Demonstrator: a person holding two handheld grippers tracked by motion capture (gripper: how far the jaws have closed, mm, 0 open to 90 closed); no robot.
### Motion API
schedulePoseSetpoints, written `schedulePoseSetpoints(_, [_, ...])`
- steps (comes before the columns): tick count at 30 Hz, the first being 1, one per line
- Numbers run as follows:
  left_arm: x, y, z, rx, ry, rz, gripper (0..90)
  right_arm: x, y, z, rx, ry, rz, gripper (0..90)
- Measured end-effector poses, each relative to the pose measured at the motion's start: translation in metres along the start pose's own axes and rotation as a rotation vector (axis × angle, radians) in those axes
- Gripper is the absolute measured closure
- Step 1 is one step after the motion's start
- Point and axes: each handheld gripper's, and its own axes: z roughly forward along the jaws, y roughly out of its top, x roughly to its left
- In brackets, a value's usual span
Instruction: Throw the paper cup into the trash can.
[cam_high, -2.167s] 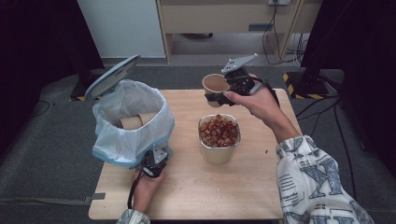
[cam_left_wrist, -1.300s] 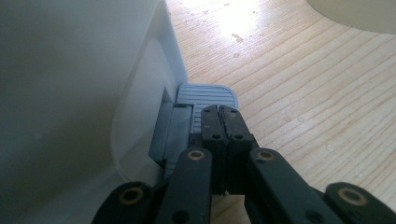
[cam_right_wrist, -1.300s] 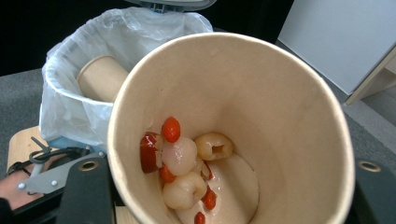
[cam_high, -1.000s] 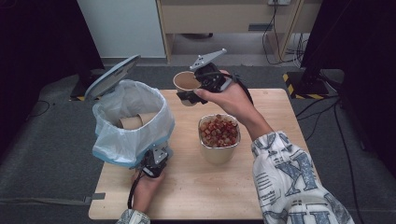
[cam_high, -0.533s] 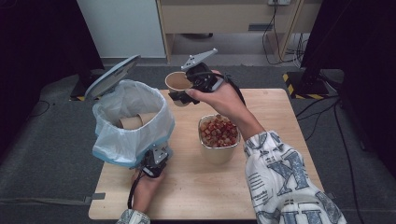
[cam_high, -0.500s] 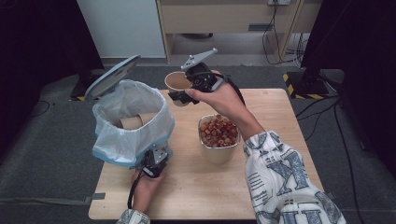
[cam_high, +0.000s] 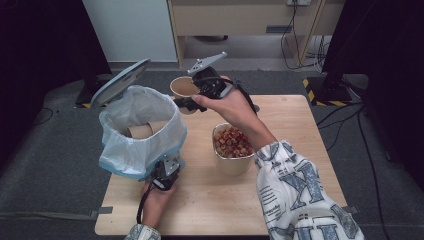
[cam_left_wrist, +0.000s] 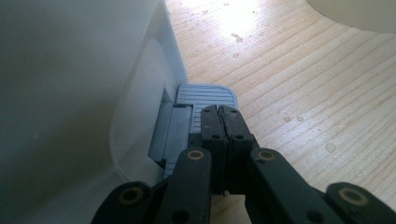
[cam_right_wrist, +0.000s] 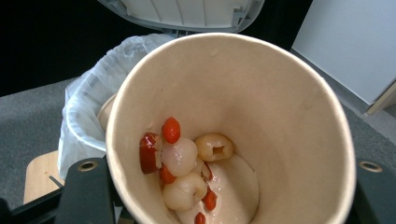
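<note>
High view, left to right: bin (cam_high: 142, 131) with white liner at centre left, lid (cam_high: 120, 81) raised. My left gripper (cam_high: 165, 175) sits low at its base, jaws shut tight, tips resting on the grey pedal (cam_left_wrist: 203, 95). My right gripper (cam_high: 192, 102), upper centre, clamps a paper cup (cam_high: 182, 89) holding fruit scraps (cam_right_wrist: 187, 168), just beside the bin rim. Bowl of fruit (cam_high: 232, 145) stands at centre right.
</note>
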Motion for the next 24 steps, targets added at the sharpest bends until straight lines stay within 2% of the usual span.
schedulePoseSetpoints(10, [0.000,0.000,0.000,0.005,0.000,0.006,88.3,0.012,0.006,0.019,-0.007,0.015,0.007,32.2])
schedulePoseSetpoints(24, [-0.001,0.001,0.000,0.010,0.004,0.010,87.9,0.025,0.012,0.058,-0.001,0.037,0.003,31.2])
